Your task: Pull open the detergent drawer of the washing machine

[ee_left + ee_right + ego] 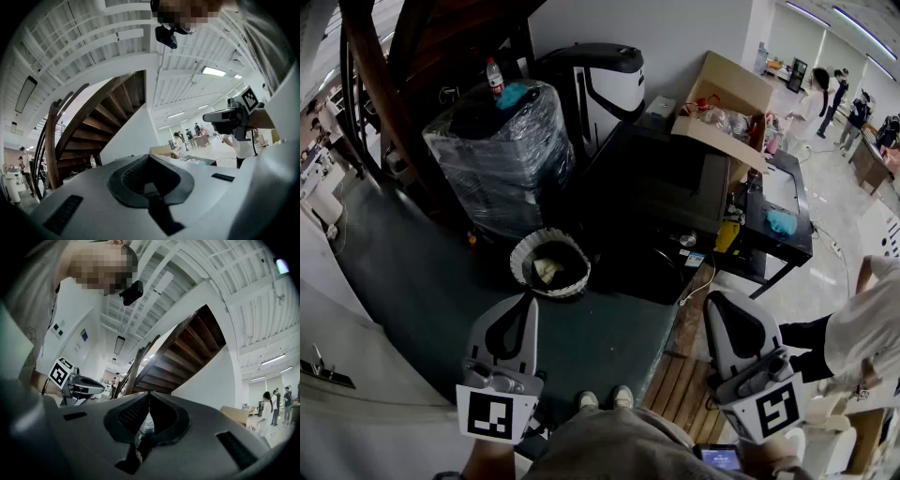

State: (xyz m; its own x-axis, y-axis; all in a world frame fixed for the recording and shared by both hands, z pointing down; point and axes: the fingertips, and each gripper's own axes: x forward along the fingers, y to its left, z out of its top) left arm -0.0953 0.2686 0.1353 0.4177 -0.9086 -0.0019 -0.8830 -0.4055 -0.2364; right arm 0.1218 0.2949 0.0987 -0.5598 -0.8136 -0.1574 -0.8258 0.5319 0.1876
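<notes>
Dark green matting (412, 272) covers the floor. Nearest, the left gripper (525, 298) and right gripper (712, 295) are held about level, each with its jaws pressed together on nothing. Just past them stands a white bin (517, 258), dark-lined, with crumpled paper (546, 270) inside. Farther back, a film-wrapped stack (502, 159) carries a bottle (494, 75) and a blue cloth (514, 94). To its right, an open box (736, 80) holds clear bags (722, 117). I cannot make out the detergent drawer in any view.
</notes>
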